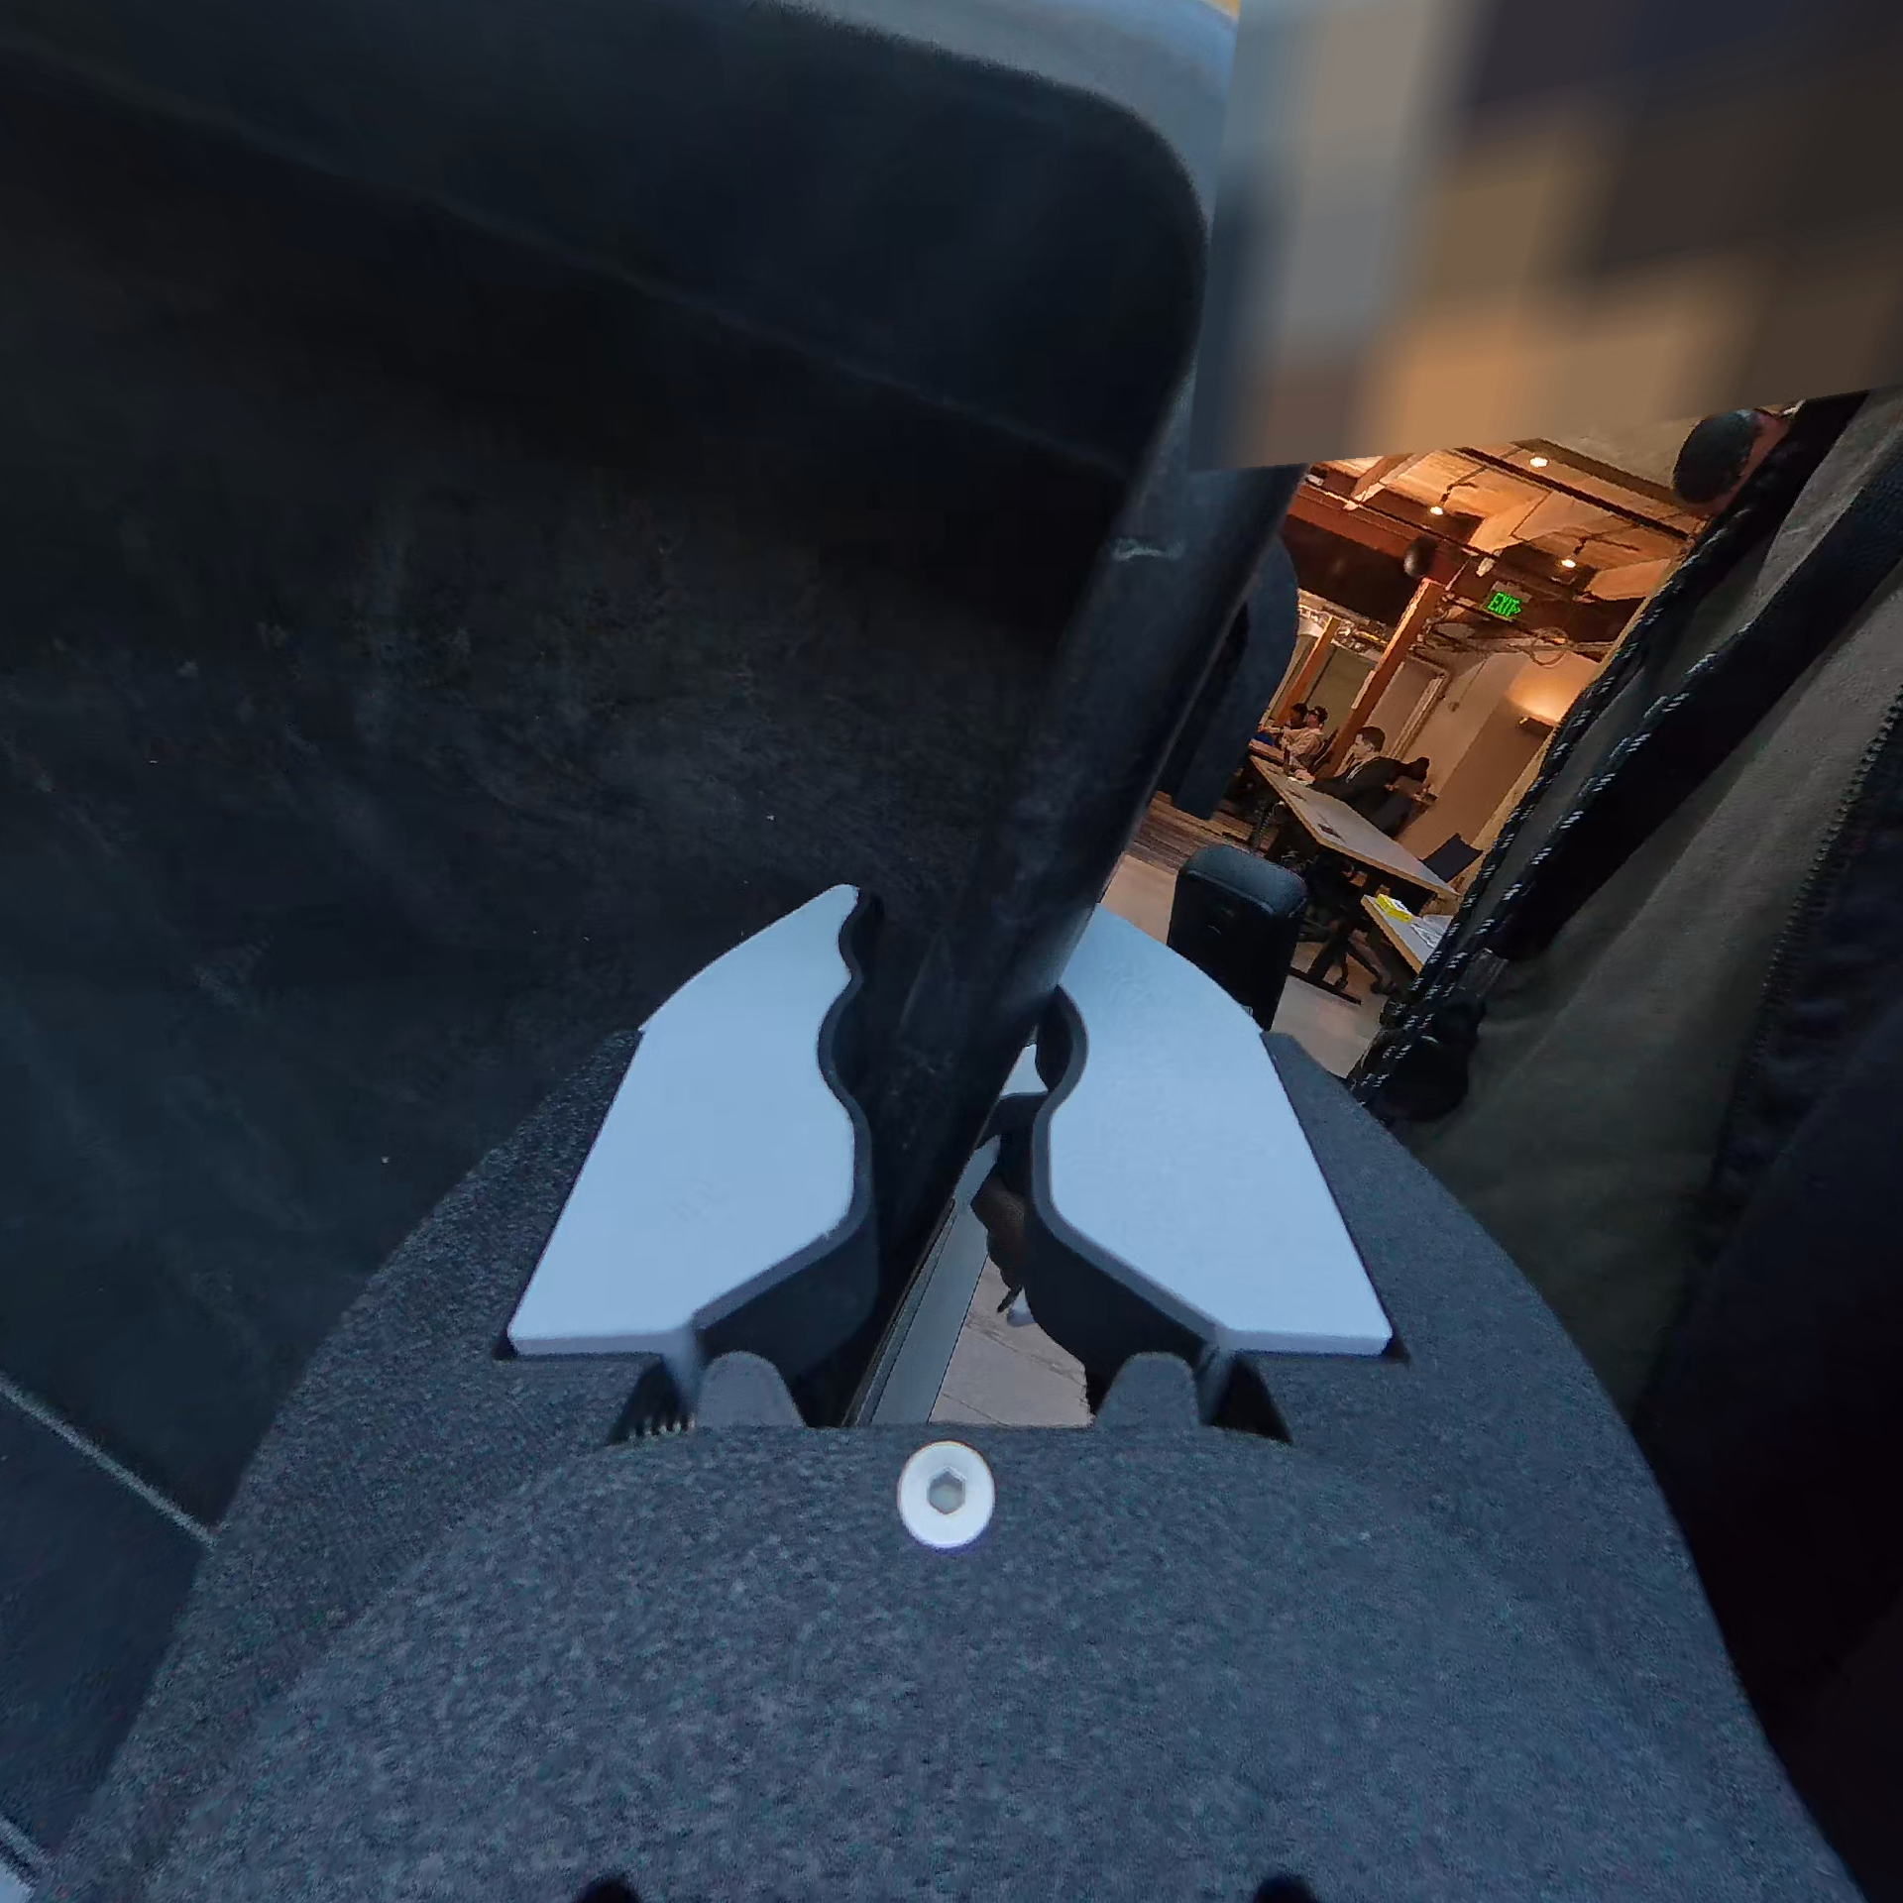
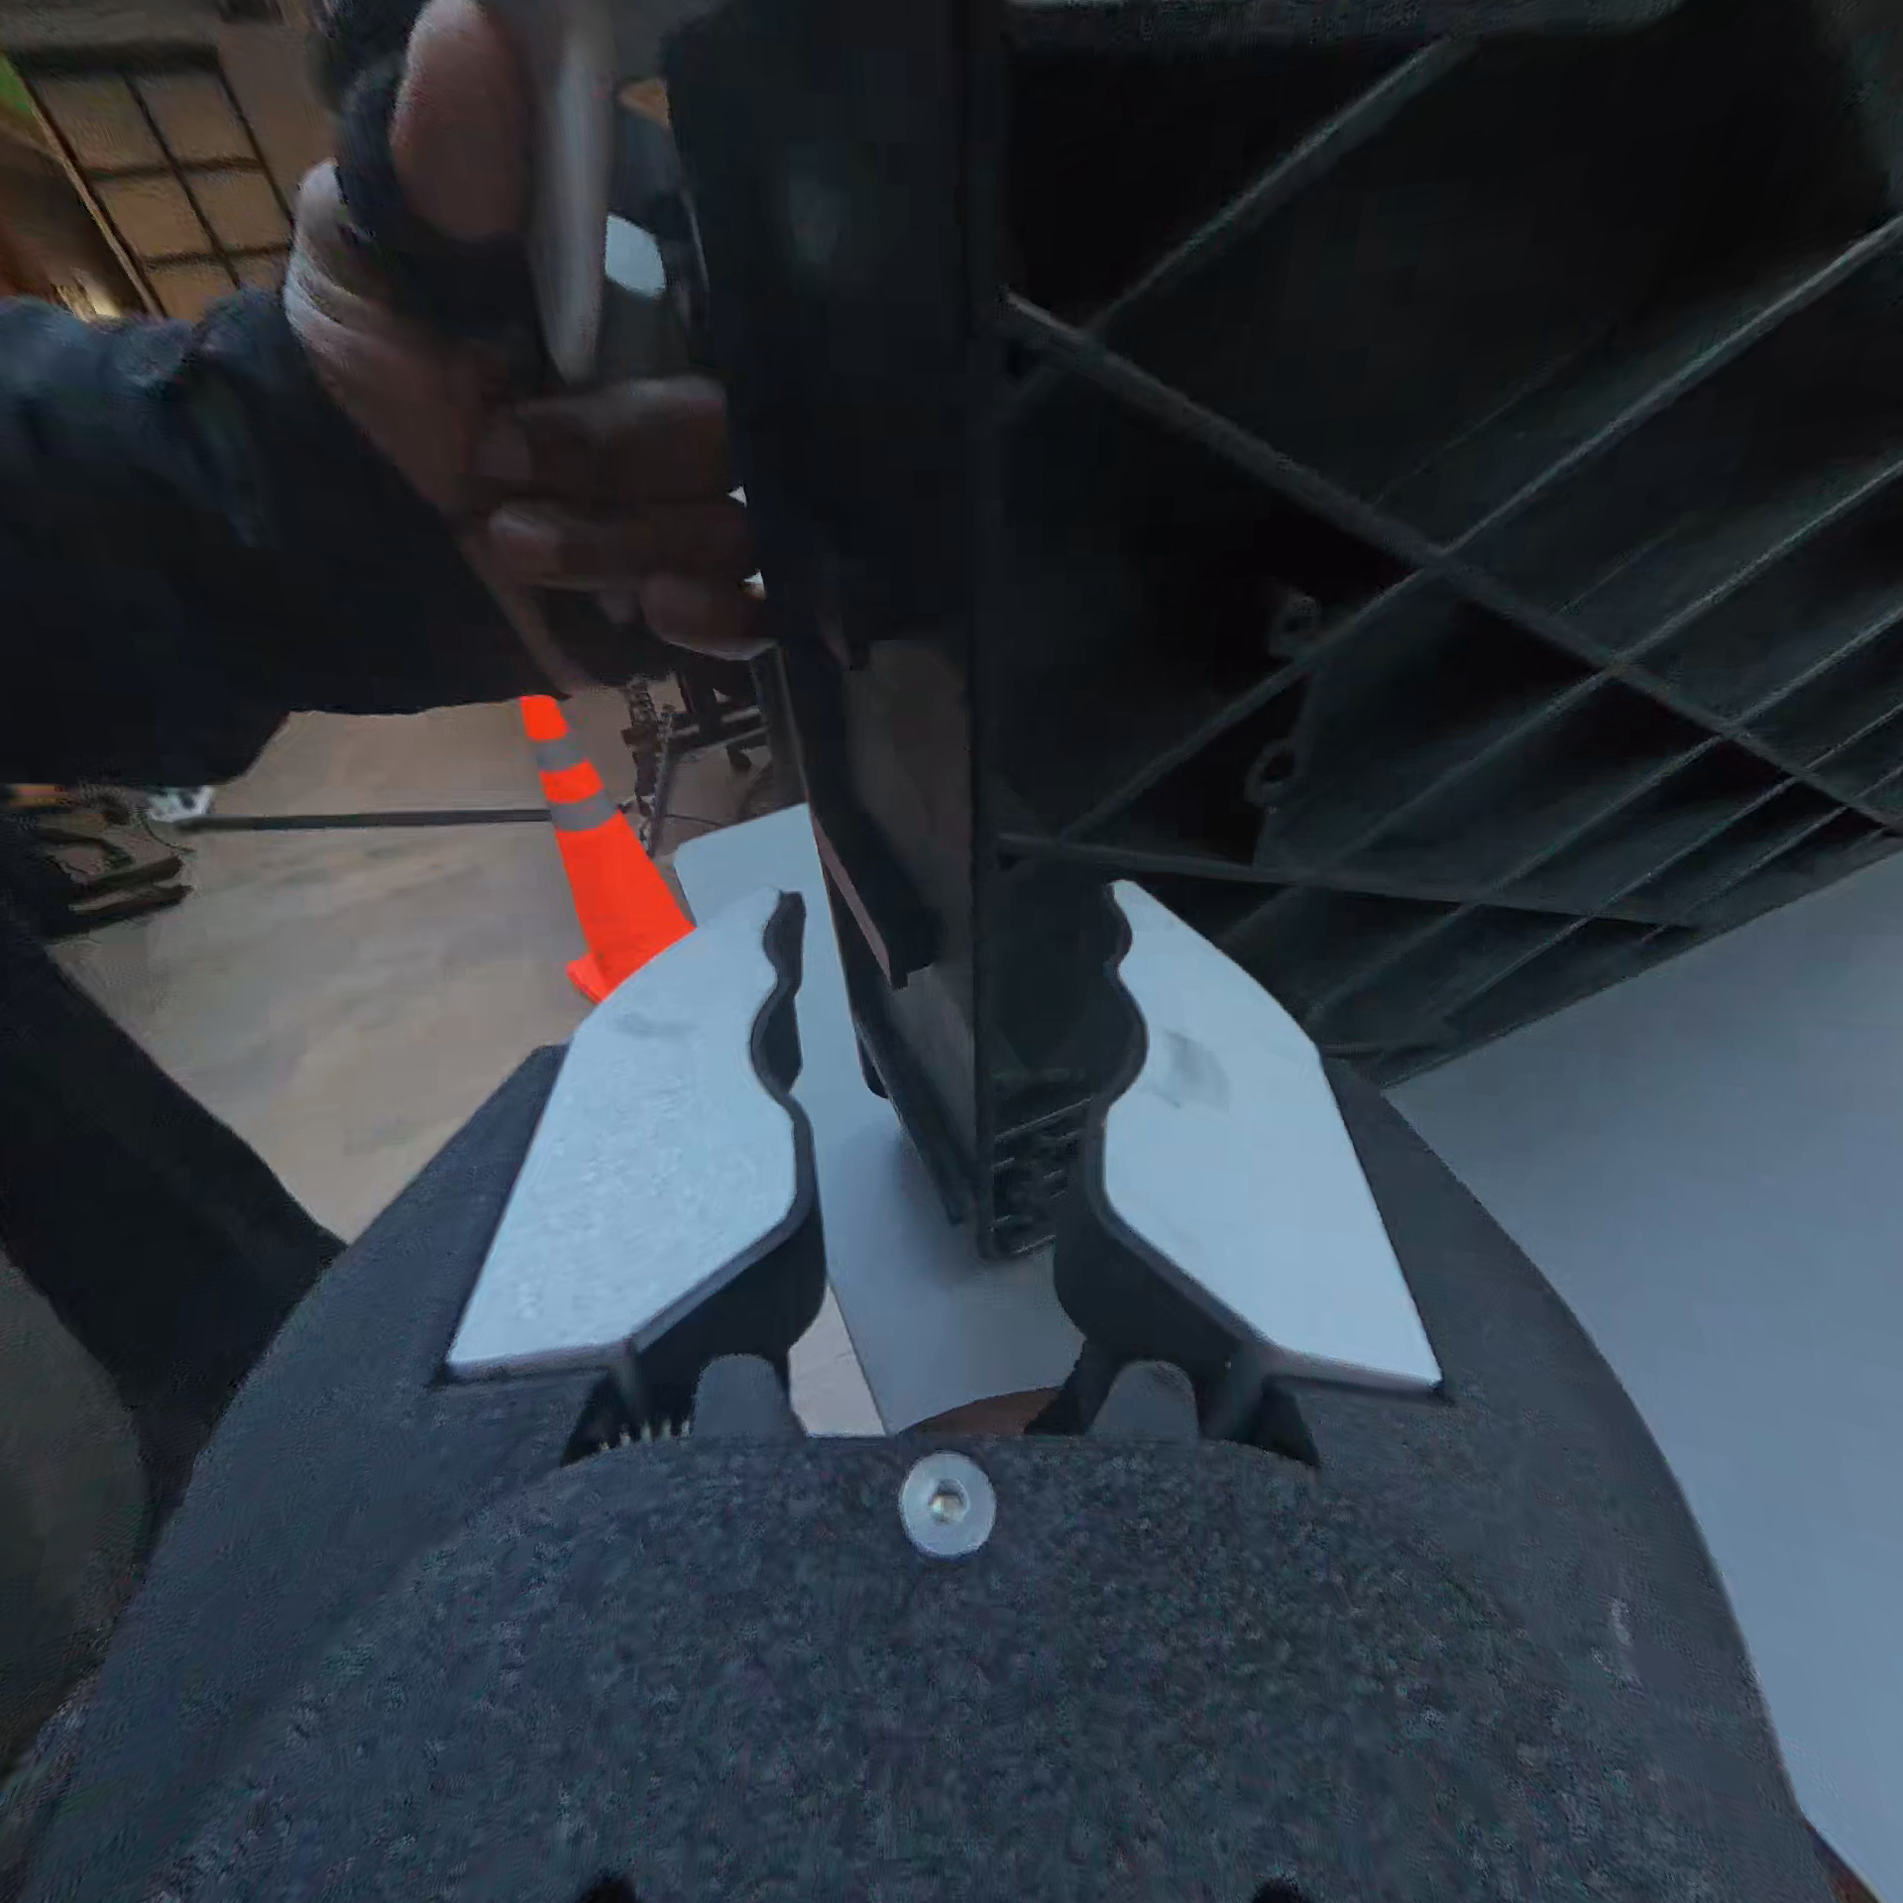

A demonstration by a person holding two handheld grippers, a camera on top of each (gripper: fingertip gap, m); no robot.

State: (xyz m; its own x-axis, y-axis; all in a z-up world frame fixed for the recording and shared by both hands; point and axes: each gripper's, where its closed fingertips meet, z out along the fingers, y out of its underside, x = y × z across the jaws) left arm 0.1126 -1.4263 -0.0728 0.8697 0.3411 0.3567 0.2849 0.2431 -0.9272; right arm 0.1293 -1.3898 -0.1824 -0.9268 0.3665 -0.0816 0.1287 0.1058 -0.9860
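Note:
A large black panel stands on edge. Its fuzzy fabric face [image 1: 515, 669] fills the left wrist view, and its ribbed plastic underside [image 2: 1442, 618] fills the right wrist view. My left gripper [image 1: 968, 927] is shut on the panel's edge, with both fingers pressed against it. My right gripper [image 2: 947, 896] is open and straddles the panel's lower edge [image 2: 927, 1081]. Its right finger touches the edge and a thin gap shows at the left finger. A person's hand [image 2: 494, 433] holds the other gripper's handle against the panel's far side.
The panel's corner rests on a grey table [image 2: 1648, 1287]. An orange traffic cone [image 2: 597, 855] stands on the floor beyond. A dark jacket with a drawstring [image 1: 1648, 978] hangs close on the right. A black bin [image 1: 1231, 927] and desks with people lie farther off. My hands' fingertips stand some 12 cm from each other.

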